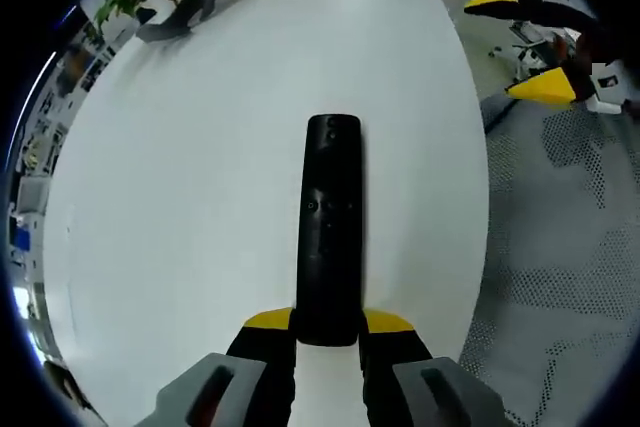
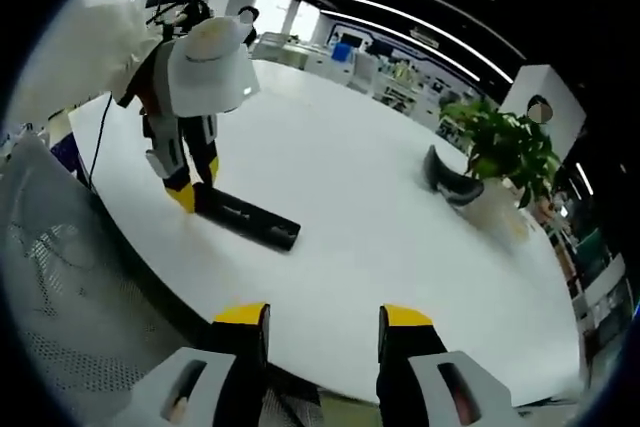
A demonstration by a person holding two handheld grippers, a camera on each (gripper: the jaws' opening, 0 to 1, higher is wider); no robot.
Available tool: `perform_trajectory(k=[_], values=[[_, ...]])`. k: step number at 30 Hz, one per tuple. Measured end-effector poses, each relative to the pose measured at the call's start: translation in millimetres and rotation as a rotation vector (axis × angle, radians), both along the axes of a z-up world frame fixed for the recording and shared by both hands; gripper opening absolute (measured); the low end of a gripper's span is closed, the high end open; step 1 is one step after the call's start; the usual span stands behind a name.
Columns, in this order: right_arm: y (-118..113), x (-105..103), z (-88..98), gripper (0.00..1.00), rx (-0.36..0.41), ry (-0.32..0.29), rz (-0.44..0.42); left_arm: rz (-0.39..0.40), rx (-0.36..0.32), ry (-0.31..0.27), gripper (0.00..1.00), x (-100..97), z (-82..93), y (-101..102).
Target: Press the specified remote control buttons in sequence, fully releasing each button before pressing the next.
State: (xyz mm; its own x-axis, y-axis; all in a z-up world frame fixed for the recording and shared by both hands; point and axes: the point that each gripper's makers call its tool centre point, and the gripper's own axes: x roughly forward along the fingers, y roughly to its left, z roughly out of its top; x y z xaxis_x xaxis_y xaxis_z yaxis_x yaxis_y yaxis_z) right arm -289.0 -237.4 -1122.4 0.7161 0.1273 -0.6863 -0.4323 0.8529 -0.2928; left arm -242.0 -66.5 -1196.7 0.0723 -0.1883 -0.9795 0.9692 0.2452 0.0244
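left gripper (image 1: 328, 325) clamps the near end of the black remote (image 1: 331, 227) lying flat on the white table (image 1: 200, 147); right gripper (image 2: 322, 322), jaws apart and empty, hovers off the table's edge, its view showing the potted plant (image 2: 505, 152) beyond the remote

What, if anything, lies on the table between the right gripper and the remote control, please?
Nothing: in the right gripper view, bare white table separates the open right gripper from the remote control, whose near end the left gripper clamps.
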Motion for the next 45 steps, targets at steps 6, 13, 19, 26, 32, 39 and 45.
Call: perform_trajectory(k=[6, 13, 19, 26, 32, 39, 45], values=[[1, -1, -1.3, 0.41, 0.003, 0.012, 0.002, 0.008, -0.024, -0.006, 0.23, -15.9, -0.1, 2], [6, -4, -3.2, 0.38, 0.029, 0.038, 0.02, 0.046, -0.088, -0.015, 0.23, -36.0, 0.7, 3], [11, -6, -5.7, 0.32, 0.056, 0.067, 0.033, 0.069, -0.115, -0.019, 0.23, -50.4, 0.9, 2], [16, -11, -8.5, 0.06, 0.079, 0.118, 0.054, 0.121, -0.139, -0.028, 0.23, -59.9, 1.1, 0], [23, -10, -6.3, 0.0, 0.135, 0.152, 0.07, 0.125, -0.175, -0.038, 0.23, -70.2, 1.3, -1], [41, -7, -6.9, 0.0, 0.263, 0.262, 0.085, 0.102, -0.213, -0.082, 0.23, -85.1, 1.1, -8], [61, 6, -23.1, 0.0, 0.342, 0.392, 0.062, 0.099, -0.233, -0.099, 0.23, -83.4, 1.4, -7]])
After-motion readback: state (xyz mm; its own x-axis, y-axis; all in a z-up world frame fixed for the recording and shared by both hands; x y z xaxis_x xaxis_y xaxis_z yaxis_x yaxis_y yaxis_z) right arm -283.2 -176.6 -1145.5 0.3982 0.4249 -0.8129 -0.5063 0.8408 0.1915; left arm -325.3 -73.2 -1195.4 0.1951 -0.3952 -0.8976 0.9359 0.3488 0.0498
